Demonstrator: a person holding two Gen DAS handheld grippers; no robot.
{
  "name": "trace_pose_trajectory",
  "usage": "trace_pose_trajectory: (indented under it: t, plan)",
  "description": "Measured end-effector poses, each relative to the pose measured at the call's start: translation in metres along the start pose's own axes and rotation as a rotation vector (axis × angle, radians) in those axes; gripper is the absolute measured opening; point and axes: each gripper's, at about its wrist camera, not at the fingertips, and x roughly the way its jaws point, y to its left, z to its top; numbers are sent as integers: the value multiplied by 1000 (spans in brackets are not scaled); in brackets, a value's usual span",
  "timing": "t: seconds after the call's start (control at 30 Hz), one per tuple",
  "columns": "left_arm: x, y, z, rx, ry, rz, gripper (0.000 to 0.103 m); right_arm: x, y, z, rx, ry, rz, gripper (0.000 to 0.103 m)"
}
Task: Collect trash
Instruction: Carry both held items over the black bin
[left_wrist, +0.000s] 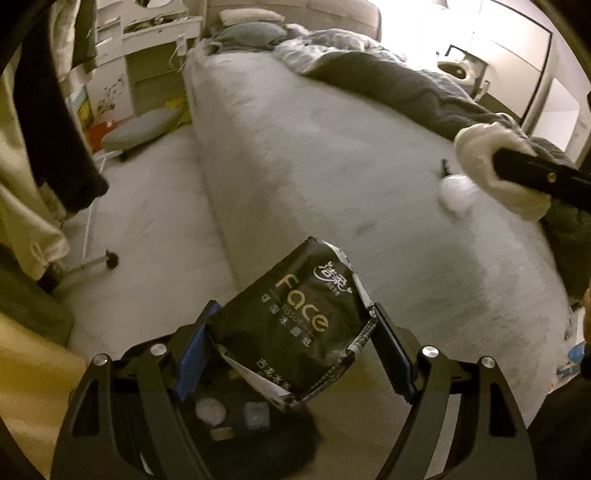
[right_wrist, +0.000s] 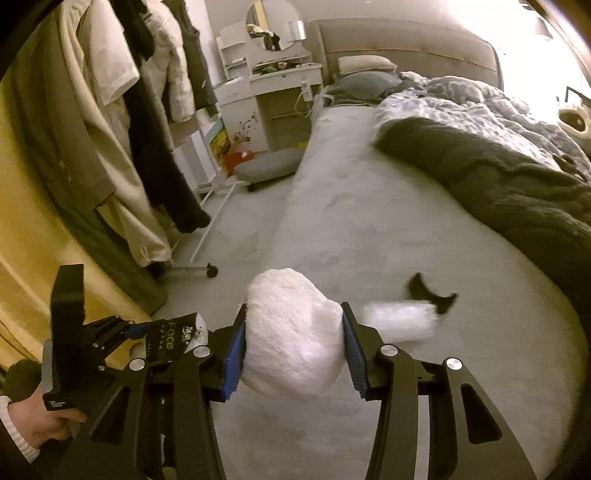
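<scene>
Gripping a glossy black tissue pack (left_wrist: 291, 325) between its ribbed blue pads, the left gripper (left_wrist: 291, 350) holds the crinkled plastic wrapper, printed "Face" in gold lettering, above the edge of a grey bed (left_wrist: 332, 166), its jaws spread fairly wide around the soft rectangular pack. Beside it, the right gripper (right_wrist: 293, 347) is clamped on a crumpled white wad of tissue (right_wrist: 291, 332), a rounded, bumpy lump with a quilted paper texture that bulges above the narrow-set blue pads. A second white wad (right_wrist: 400, 321), blurred, lies on the smooth matte bedsheet just past the right gripper, touching or nearly touching a small curved black scrap (right_wrist: 430, 291). A rumpled dark grey duvet (right_wrist: 498, 184) with a pale patterned underside is heaped along the far side of the mattress, and two plump pillows (right_wrist: 365, 72) sit at the padded headboard. Coats and pale garments (right_wrist: 122, 122) hang in long folds from a wheeled white rack on the left. A person's hand (right_wrist: 40, 421), in a white ribbed cuff, grasps the left gripper's black handle. A white dressing table (right_wrist: 269, 70) with an oval mirror stands at the back.
</scene>
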Motion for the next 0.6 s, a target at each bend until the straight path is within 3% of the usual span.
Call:
trace_pose_trajectory:
  t: [0.3, 0.6]
  plan:
    - [5, 36, -23, -40, 79, 47, 82, 22, 40, 3, -25, 36, 52, 48]
    - [21, 73, -52, -79, 218, 78, 82, 55, 82, 3, -67, 97, 105, 48]
